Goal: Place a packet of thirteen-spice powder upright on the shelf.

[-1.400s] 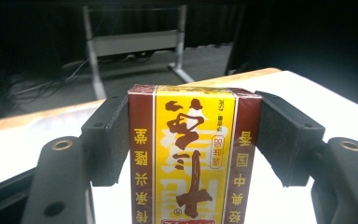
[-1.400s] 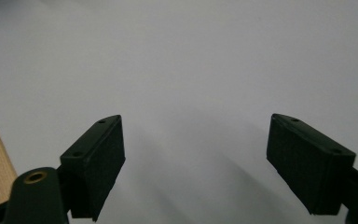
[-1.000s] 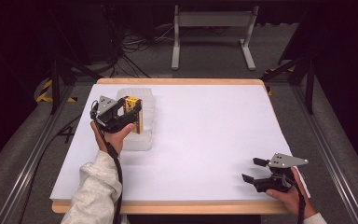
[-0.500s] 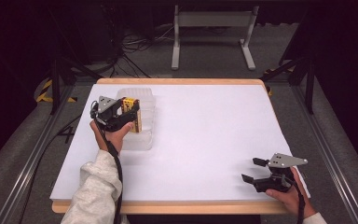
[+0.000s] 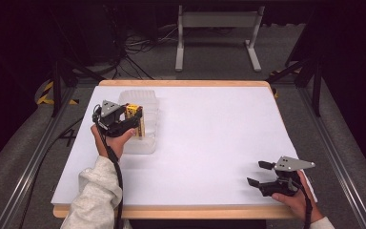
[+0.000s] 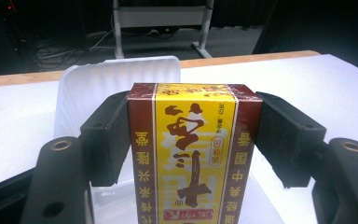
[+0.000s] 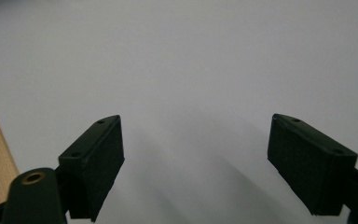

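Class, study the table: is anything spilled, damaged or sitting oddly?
Nothing stands out. The left tongs grip a yellow-and-maroon box squarely over the clear plastic tray. The right tongs rest open on the bare white tabletop.

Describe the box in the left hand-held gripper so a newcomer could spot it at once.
On the white table, look to its far left at the clear plastic tray. Above it, the left hand-held gripper clamps a small yellow and dark red printed cardboard box, the only coloured item there.

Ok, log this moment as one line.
left gripper: shut on yellow-and-maroon printed carton | carton: over clear plastic tray | right gripper: open, holds nothing, near front right of white table
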Available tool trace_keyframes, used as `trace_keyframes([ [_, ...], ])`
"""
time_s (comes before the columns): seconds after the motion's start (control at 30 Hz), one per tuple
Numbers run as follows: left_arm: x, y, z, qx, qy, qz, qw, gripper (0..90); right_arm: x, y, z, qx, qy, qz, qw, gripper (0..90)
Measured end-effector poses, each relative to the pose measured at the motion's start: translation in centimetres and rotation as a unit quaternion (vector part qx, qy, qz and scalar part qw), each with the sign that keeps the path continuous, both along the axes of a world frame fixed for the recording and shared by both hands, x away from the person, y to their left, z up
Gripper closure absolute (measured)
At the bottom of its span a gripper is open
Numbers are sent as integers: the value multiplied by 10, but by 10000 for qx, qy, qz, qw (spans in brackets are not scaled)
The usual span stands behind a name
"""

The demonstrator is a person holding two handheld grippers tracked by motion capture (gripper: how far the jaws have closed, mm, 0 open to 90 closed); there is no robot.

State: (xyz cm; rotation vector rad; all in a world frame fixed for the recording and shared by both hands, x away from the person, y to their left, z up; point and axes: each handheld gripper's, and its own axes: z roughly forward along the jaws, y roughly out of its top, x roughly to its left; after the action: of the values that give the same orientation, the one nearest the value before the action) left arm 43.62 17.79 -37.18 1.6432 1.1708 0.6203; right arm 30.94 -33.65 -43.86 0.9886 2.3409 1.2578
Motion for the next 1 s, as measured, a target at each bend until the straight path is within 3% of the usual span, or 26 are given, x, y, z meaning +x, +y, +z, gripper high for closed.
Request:
trace_keyframes([
  [0.67, -16, 13, -9, 232, 155, -141, 9995, 318, 1, 2, 1, -29, -9, 33, 10000, 190],
  [1.0, -21, 12, -10, 326, 99, -285, 9990, 309, 1, 3, 0, -30, -1, 38, 10000, 190],
])
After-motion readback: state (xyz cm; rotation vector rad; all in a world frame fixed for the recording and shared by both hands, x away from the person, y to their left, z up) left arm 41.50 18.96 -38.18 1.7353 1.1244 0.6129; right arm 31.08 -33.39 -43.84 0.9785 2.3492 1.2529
